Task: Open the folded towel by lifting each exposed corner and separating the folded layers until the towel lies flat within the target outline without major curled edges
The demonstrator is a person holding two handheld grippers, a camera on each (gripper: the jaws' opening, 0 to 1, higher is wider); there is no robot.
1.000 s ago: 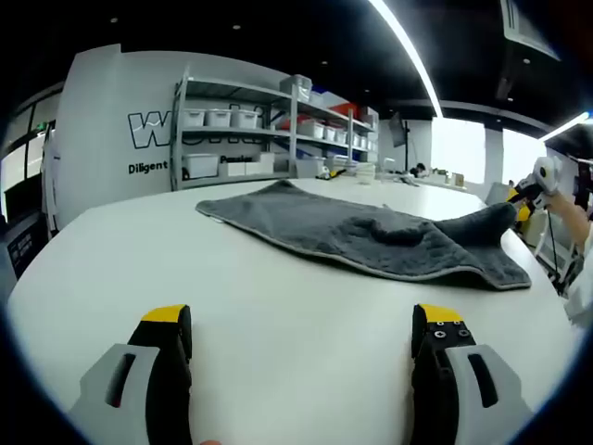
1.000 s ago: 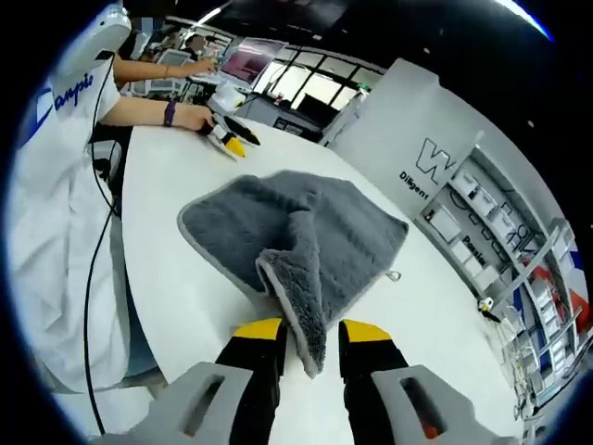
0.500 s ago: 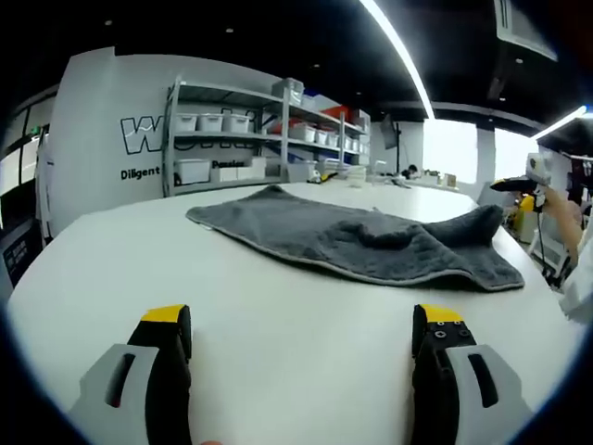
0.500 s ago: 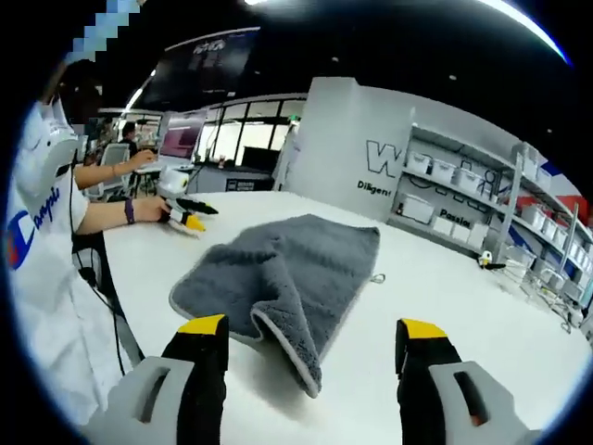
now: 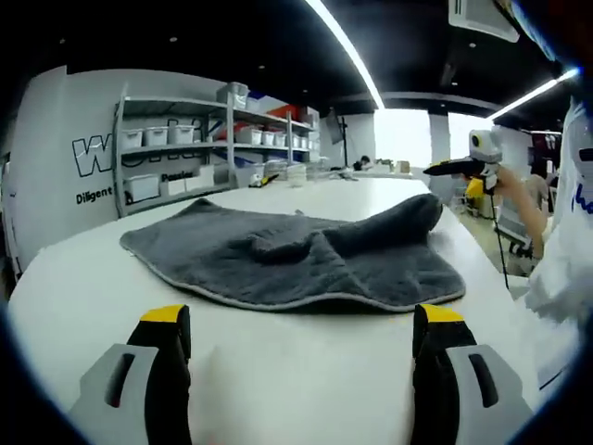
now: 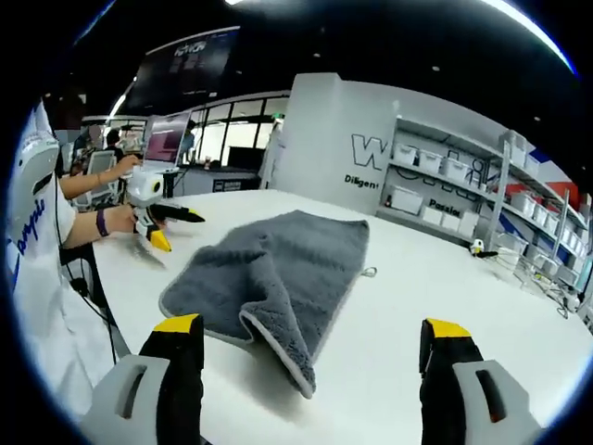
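a: where does the towel [image 5: 296, 264] lie?

b: on the table [image 5: 278, 371], ahead of the left gripper [image 5: 301, 338], whose 2 jaws stand wide apart with bare table between them.

a: and from the other side?

b: the towel [image 6: 273, 273] sits left of centre before the right gripper [image 6: 306, 348], one corner folded over on top of the rest. the left gripper [image 6: 153, 218] shows beyond its far left edge.

a: behind it all?

b: shelving [image 5: 185, 153] against the wall.
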